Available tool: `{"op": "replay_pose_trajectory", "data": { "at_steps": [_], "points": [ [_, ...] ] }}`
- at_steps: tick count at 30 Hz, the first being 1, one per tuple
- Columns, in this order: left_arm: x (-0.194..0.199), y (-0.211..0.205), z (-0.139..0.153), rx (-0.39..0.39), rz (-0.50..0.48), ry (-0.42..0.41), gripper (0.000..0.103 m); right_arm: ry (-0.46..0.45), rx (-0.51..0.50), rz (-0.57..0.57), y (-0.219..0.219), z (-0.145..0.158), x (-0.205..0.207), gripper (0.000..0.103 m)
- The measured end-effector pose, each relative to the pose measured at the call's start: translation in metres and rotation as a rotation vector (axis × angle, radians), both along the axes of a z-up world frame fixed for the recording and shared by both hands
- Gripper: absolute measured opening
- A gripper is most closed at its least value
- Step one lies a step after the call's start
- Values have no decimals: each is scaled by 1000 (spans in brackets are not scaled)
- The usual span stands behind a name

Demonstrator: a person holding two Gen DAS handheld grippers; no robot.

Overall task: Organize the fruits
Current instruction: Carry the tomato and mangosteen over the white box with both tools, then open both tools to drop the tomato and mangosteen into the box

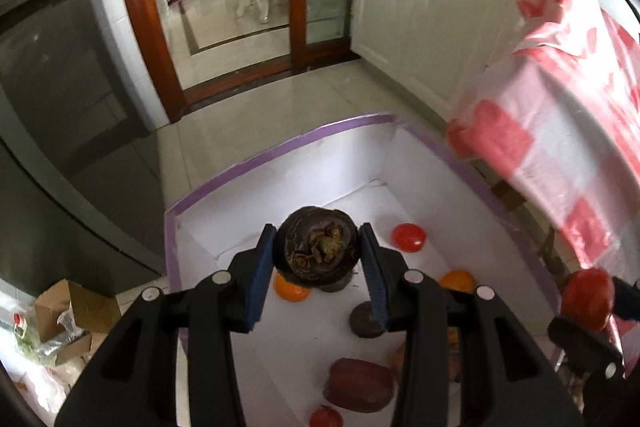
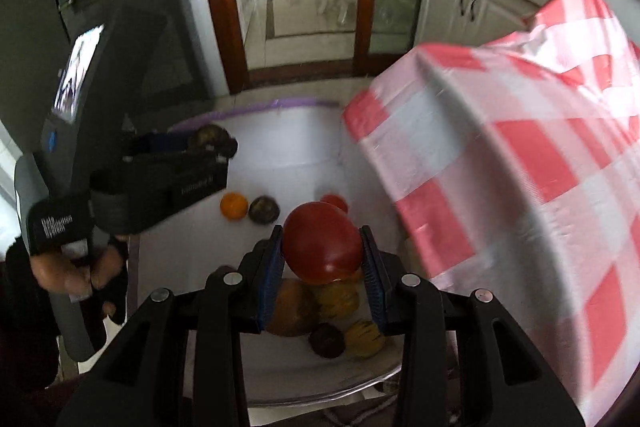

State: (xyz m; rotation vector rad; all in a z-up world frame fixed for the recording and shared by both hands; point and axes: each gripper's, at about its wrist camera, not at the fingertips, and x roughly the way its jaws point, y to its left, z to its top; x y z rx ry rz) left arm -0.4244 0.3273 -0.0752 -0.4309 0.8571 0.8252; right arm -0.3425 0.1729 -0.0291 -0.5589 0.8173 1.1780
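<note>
my left gripper had its jaws clenched on a dark mangosteen, hung above the white box for dropping in; my right gripper gripped a red tomato likewise, over loose fruit.

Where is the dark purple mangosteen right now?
The dark purple mangosteen is clamped between the left tongs in the left wrist view, above the white purple-edged box, over an orange fruit.
</note>
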Motion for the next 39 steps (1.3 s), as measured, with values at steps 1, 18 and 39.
{"op": "replay_pose_trajectory", "data": {
  "at_steps": [1,18,39],
  "points": [
    [-2,2,-2,-6,5,-1,42,3,-8,6,2,-3,-2,37],
    [-7,13,-29,-73,16,39,42,21,-105,69,22,-35,-11,37],
    [-22,31,27,168,82,23,101,22,-36,100,22,-3,-3,79]
  ]
}}
